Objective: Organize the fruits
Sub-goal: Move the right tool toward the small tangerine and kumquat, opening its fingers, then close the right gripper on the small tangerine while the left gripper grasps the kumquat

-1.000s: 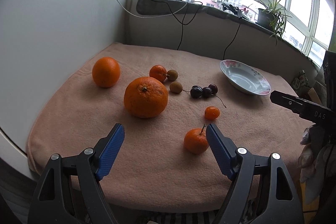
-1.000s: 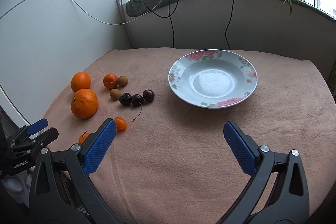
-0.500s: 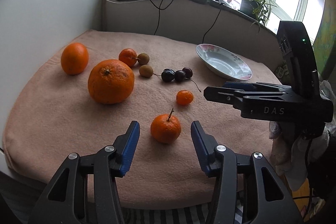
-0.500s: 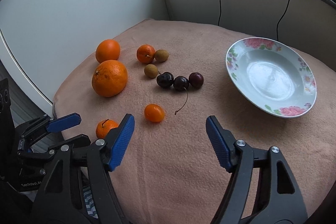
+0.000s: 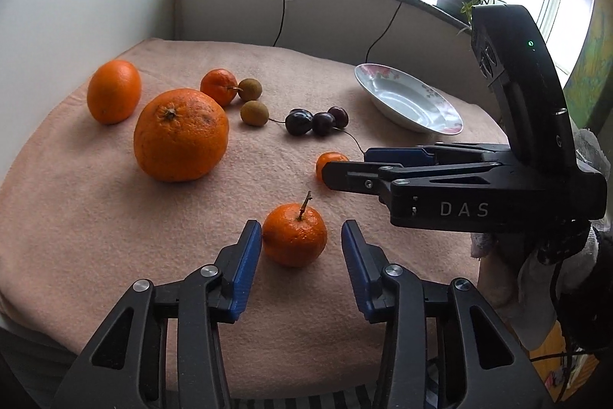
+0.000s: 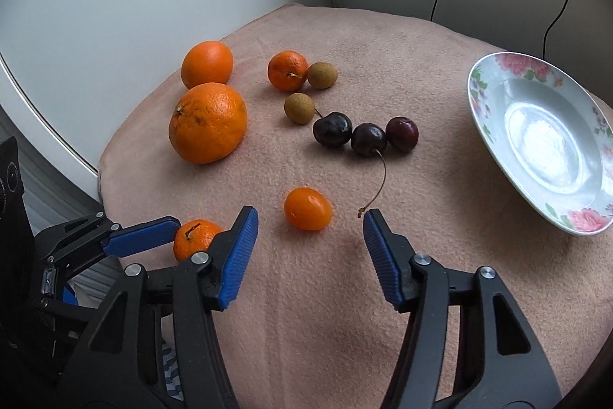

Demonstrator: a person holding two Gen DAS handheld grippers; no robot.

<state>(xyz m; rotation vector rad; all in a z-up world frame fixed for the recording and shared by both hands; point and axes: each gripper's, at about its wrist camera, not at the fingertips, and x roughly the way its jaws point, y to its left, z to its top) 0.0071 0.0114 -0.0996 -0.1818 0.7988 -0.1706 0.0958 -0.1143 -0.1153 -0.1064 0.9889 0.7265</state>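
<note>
Both grippers have been brought down and in toward the near fruits since the earlier frames, jaws much narrower than before. Left gripper (image 5: 301, 252) is seen closing around the stemmed mandarin (image 5: 295, 234): fruit between the blue pads, left pad just beside or barely touching the skin, right pad apart, so not yet clamped. Right gripper (image 6: 310, 229) is closing too, with the small kumquat (image 6: 307, 208) lying just ahead of its tips, pads clear of it on both sides, nothing grasped. Places taken from the floral plate (image 6: 544, 140): it sits empty at the right of the pink cloth (image 6: 325, 294); three dark cherries (image 6: 364, 133) lie nearest it, the kumquat near it on the front side, the stemmed mandarin further off at the front edge of the cloth, two brown longans (image 6: 299, 108), a second mandarin (image 6: 287, 70), the big orange (image 6: 208, 121) and a smaller orange (image 6: 207, 64) well apart from it on the far side. Step judged: paired pick of the two nearest fruits, task barely begun as no fruit is in the plate. Next move calls for pads closed gently onto each fruit, the right gripper advanced slightly so the kumquat is centred, then lifted and carried to the plate; round fruit may roll if pinched off-centre.
</note>
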